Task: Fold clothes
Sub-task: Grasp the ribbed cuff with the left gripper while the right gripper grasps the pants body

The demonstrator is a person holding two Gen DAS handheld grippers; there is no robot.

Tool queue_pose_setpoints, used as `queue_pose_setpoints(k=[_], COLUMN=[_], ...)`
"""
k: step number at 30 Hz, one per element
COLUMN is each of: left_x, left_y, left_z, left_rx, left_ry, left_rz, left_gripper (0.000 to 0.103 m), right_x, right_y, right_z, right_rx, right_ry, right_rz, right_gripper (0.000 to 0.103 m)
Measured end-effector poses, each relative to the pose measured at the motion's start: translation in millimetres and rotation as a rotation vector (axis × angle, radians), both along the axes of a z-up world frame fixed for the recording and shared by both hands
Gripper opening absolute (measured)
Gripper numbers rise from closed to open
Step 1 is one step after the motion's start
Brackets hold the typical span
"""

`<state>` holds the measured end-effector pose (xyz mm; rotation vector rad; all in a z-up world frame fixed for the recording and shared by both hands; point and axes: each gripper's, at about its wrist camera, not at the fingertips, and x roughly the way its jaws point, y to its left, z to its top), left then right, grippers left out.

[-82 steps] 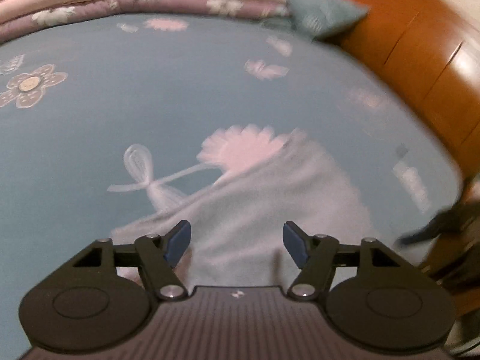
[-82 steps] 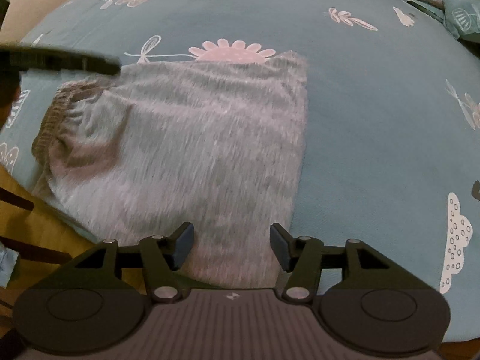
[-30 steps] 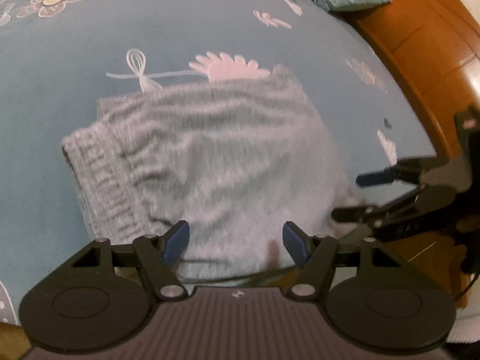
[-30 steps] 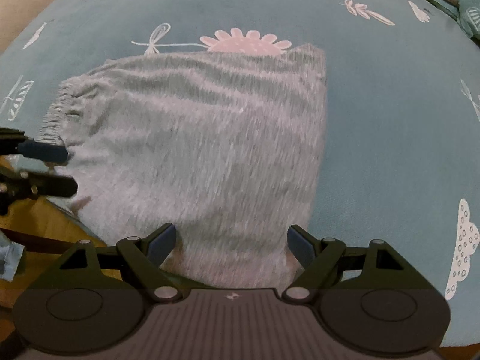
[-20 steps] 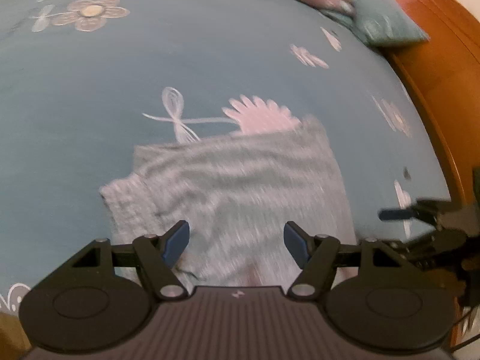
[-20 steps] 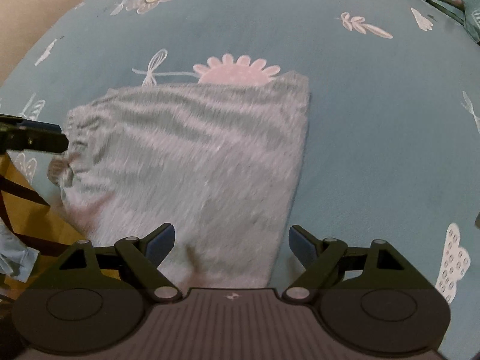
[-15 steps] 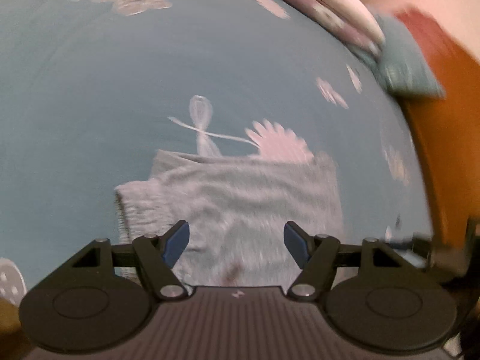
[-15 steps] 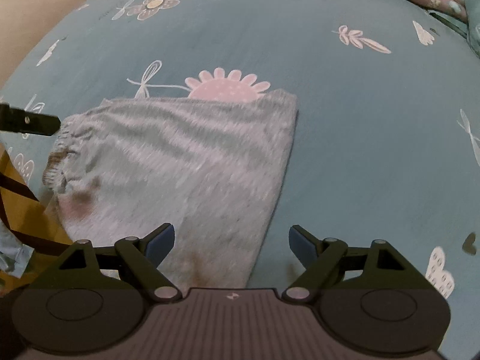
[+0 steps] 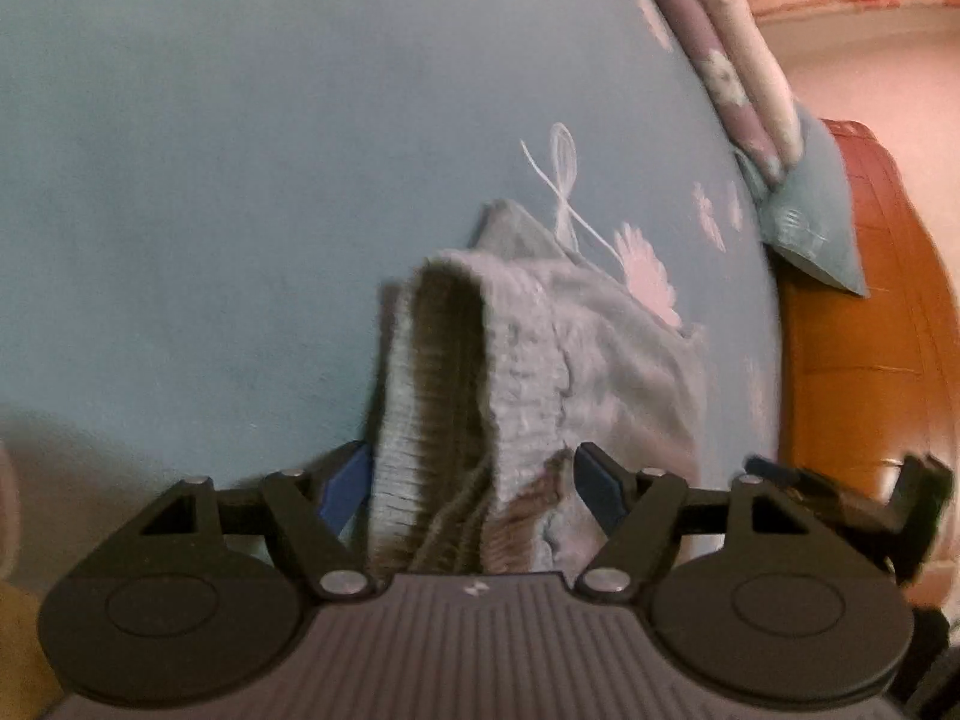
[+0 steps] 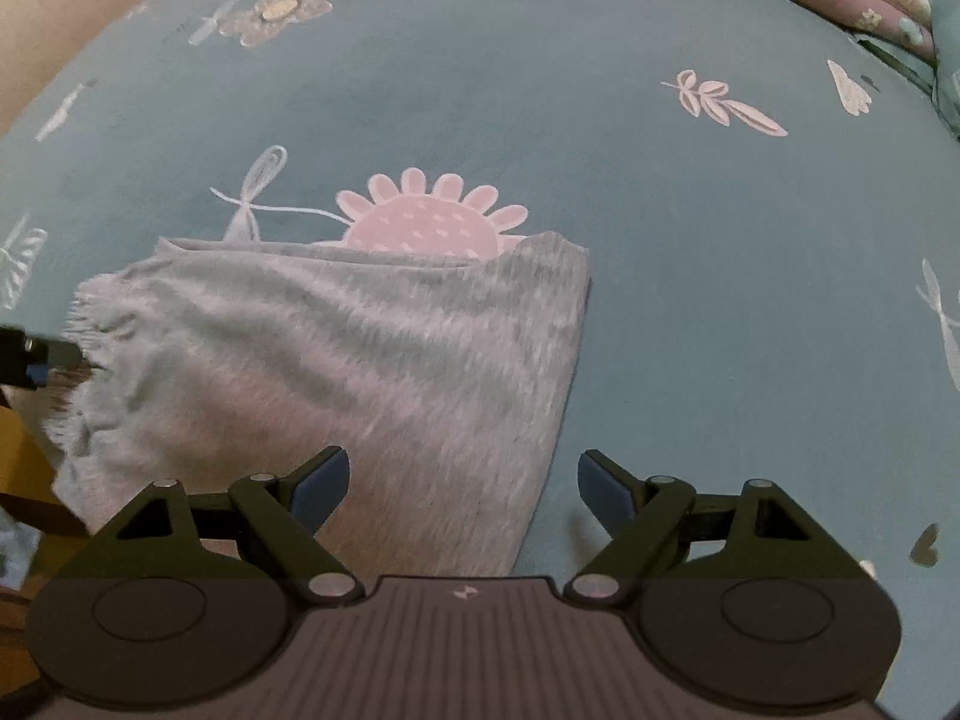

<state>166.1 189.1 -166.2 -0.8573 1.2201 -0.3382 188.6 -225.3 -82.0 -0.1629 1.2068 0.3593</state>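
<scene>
A grey knit garment [image 10: 336, 348] lies folded on the blue flowered bedsheet [image 10: 660, 240]. Its ribbed waistband [image 9: 444, 396] is at the left end. My left gripper [image 9: 468, 480] is open, its jaws standing either side of the waistband opening at the garment's left end. It shows as a dark tip at the left edge of the right wrist view [image 10: 36, 357]. My right gripper [image 10: 462, 483] is open and empty, over the garment's near right edge. The right gripper also shows in the left wrist view [image 9: 840, 492].
Folded floral quilts [image 9: 720, 60] and a blue pillow [image 9: 810, 222] lie at the head of the bed. A brown wooden headboard [image 9: 864, 360] runs along the right. Yellow-brown bed edge [image 10: 18, 456] is at the near left.
My left gripper has swung to the garment's left end and come close to the waistband. My right gripper has stayed open over the near right edge.
</scene>
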Motion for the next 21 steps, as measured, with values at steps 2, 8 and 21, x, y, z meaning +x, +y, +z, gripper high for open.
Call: queue_pose_setpoints(k=[2,8,21], left_x=[3,26,34], left_y=[0,6,-3], left_z=[-4,-12,-26], left_rx=[-0.039,-0.138,-0.263], left_ry=[-0.028,-0.067,-0.005], left_rz=[-0.017,-0.059,-0.195], left_gripper=[0.081,0.083,0.085], right_x=[6,23,26], right_y=[4,18,45], right_z=[-2,-3,2], right_rx=[-0.028,-0.074,-0.083], right_ry=[0.001,-0.011,-0.016], right_rz=[0.007,0.02,0.054], right_gripper=[0.087,0.087,0.087])
